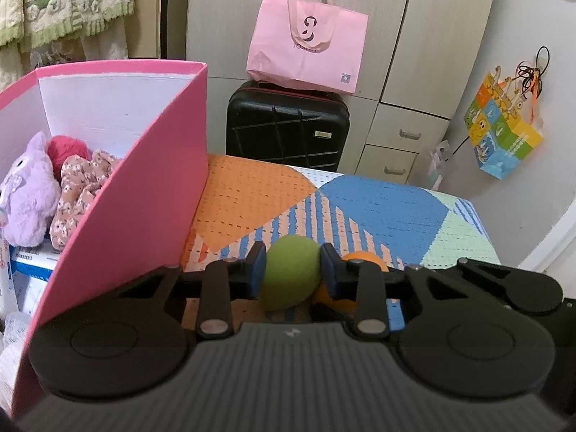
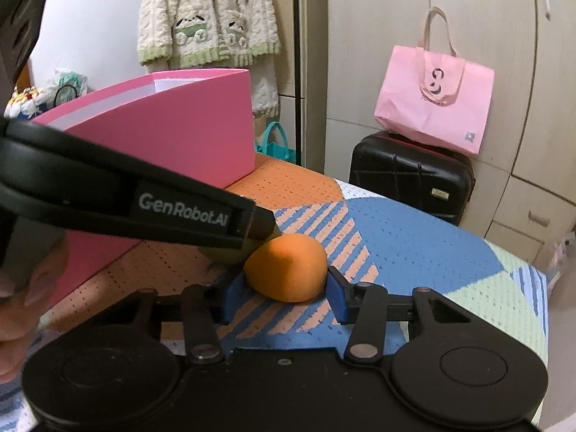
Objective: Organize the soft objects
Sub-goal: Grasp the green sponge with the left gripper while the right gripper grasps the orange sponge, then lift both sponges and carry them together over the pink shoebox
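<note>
The green ball (image 1: 291,276) sits pinched between the blue pads of the left claw (image 1: 292,270), low over the patterned surface (image 1: 378,208) and just beside the pink box (image 1: 158,194); the orange ball (image 2: 286,268) touches it on its right and lies on the surface between the pads of the right claw (image 2: 284,288), which look pressed to both its sides, so I judge it gripped too, though lightly. The likeliest trouble is that the two balls and the two claws are crowded together: the left claw's arm crosses right over the right claw's view, so lifting one ball could knock the other loose or bump the claws into each other. Both balls are soft and round, so a squeeze off their middle could pop them out and send them rolling off the surface's edge. The box wall stands tall, and a ball carried too low could hit it and drop outside. Counting: two balls, one green and one orange; one pink box; in it one purple plush toy (image 1: 27,201), one red fluffy thing (image 1: 66,149) and one bunched floral cloth (image 1: 81,194); behind, one black suitcase (image 1: 288,129) with one pink bag (image 1: 309,43) resting on it
</note>
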Motion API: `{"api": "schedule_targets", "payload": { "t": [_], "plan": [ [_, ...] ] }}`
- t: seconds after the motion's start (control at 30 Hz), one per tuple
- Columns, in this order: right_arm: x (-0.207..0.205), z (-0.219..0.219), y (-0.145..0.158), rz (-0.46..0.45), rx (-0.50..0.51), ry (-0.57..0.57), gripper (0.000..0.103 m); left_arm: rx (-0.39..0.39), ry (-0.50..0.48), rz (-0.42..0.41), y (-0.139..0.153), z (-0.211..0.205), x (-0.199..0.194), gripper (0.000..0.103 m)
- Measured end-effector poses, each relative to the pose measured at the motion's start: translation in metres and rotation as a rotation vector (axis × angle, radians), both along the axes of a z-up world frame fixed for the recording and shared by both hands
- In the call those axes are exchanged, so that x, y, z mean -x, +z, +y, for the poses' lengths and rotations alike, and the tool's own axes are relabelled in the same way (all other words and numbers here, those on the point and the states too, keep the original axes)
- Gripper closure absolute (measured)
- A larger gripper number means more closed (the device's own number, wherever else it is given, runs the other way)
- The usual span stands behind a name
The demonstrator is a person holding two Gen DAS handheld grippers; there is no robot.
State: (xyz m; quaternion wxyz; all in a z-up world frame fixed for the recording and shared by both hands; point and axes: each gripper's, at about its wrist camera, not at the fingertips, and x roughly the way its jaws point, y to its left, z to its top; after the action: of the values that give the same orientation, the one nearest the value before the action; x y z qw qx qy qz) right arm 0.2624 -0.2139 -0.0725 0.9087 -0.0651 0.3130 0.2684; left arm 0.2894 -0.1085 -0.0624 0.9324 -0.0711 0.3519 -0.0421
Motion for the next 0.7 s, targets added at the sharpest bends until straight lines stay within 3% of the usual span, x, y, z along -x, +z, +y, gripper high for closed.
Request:
{"api": "schedule_targets", "payload": {
  "t": [0.13,0.37,0.43,0.5,0.63,0.7],
  "plan": [
    [0.004,-0.007,0.003,0.041,-0.035,-0.04,0.05,0.001,0.0,-0.005,0.0,0.0,0.001,0.072],
    [0.025,-0.015,0.004,0.029,-0.046,-0.073,0.05,-0.019,-0.011,-0.011,-0.002,-0.001,0.003,0.071],
    [0.03,-0.017,0.004,0.027,-0.054,-0.084,0.05,-0.017,-0.009,-0.006,-0.003,-0.001,0.003,0.068],
    [0.034,-0.02,0.005,0.024,-0.059,-0.096,0.05,-0.02,-0.013,0.019,-0.005,-0.001,0.001,0.054],
    [0.038,-0.026,0.005,0.024,-0.063,-0.118,0.05,-0.065,-0.03,0.031,-0.01,-0.005,0.0,0.056],
    [0.04,-0.029,0.004,0.028,-0.069,-0.128,0.05,-0.056,-0.036,0.011,-0.008,-0.006,0.004,0.065]
  ]
}}
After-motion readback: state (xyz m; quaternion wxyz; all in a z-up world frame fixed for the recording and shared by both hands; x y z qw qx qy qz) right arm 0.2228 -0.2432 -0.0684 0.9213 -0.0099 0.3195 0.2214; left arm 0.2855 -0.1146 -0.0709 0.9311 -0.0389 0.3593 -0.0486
